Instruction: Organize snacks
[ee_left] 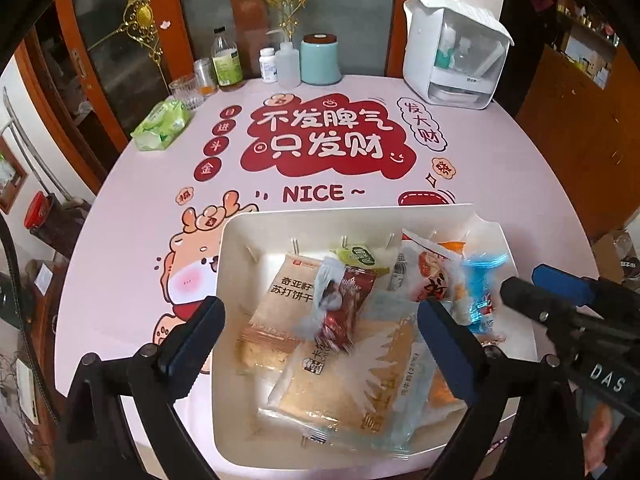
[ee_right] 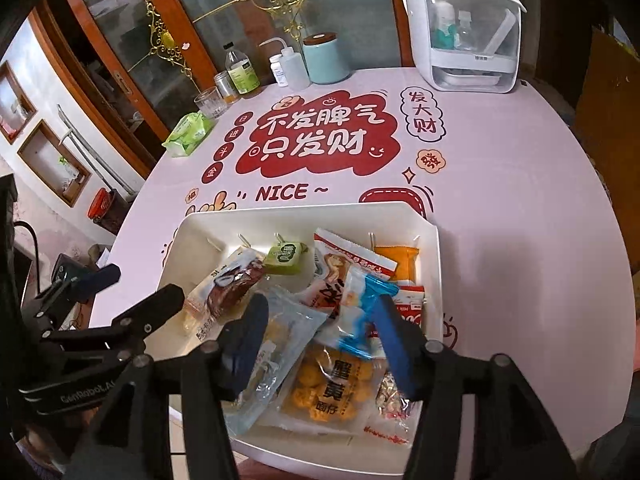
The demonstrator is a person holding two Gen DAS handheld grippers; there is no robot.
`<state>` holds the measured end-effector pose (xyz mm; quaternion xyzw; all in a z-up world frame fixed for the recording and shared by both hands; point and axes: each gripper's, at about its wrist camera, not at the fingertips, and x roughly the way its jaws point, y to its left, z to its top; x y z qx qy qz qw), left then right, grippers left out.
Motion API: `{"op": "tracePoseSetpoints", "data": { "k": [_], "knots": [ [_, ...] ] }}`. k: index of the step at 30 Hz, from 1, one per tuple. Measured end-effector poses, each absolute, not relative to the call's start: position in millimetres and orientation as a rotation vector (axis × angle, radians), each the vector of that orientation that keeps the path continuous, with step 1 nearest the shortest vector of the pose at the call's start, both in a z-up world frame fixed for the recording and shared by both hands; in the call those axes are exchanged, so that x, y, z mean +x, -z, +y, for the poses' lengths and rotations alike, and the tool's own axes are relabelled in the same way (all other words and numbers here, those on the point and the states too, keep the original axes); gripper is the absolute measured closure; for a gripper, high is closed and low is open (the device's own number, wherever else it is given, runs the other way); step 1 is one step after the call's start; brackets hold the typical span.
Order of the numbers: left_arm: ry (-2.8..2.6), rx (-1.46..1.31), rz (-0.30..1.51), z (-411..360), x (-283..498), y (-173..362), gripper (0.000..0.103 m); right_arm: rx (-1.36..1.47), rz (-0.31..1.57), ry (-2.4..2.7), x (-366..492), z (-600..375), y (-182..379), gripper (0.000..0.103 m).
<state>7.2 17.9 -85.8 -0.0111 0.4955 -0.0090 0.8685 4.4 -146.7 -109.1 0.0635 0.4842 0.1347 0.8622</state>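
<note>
A white bin (ee_left: 240, 232) (ee_right: 192, 224) sits near the front of the pink table and holds several wrapped snacks. My left gripper (ee_left: 322, 338) is open wide over the bin's left half; a blurred brown-wrapped snack (ee_left: 340, 308) lies loose between its fingers, above a cracker packet (ee_left: 288, 300). My right gripper (ee_right: 320, 336) is open over the bin's right half. A blue-and-white wrapper (ee_right: 368, 312) lies by its right finger, and the pads do not press on it. Below it lies a yellow snack pack (ee_right: 332, 388).
At the back of the printed table (ee_left: 480, 184) stand a teal canister (ee_left: 320, 58), bottles (ee_left: 226, 64), a glass (ee_left: 186, 92) and a white appliance (ee_left: 456, 52). A green tissue pack (ee_left: 160, 126) lies at the left edge. Wooden glass doors stand behind.
</note>
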Motion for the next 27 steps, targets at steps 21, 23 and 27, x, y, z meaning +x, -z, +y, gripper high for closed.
{"op": "tracePoseSetpoints", "data": {
  "k": [21,23,27],
  "knots": [
    [-0.036,-0.046,1.038,19,-28,63,0.006,0.129,0.946,-0.336,-31,-140,82,0.047],
    [-0.042,-0.036,1.032,18,-32,59,0.006,0.127,0.932,-0.338,-37,-139,77,0.047],
    [-0.048,-0.015,1.022,16,-40,52,0.006,0.136,0.918,-0.330,-46,-139,68,0.047]
  ]
}}
